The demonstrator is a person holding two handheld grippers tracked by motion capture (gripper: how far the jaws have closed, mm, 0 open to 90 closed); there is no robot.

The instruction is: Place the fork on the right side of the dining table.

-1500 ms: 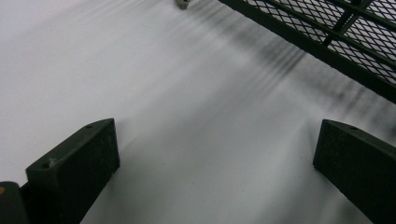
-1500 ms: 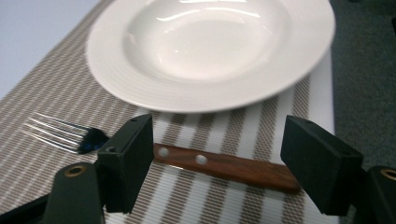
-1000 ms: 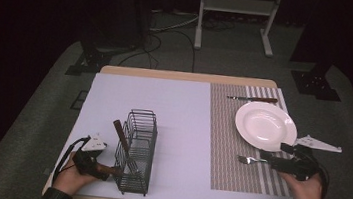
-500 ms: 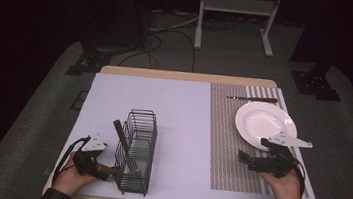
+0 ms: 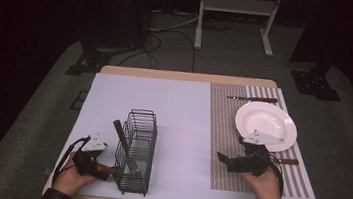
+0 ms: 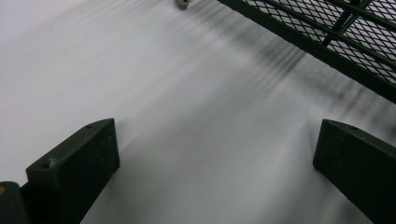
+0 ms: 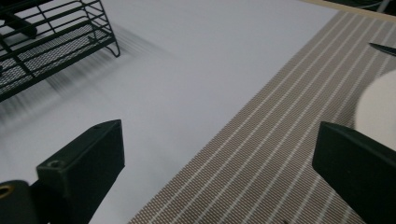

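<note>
Leftward off the level fork went the open right claw.

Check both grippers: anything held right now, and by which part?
Nothing is held. The right gripper has open jaws with only the striped placemat between them. The left gripper is open over the white mat, beside the wire basket.

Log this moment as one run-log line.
left gripper: open, empty, beside black wire basket | right gripper: open, empty, over striped brown placemat | wooden-handled fork: on placemat beside round white plate
</note>
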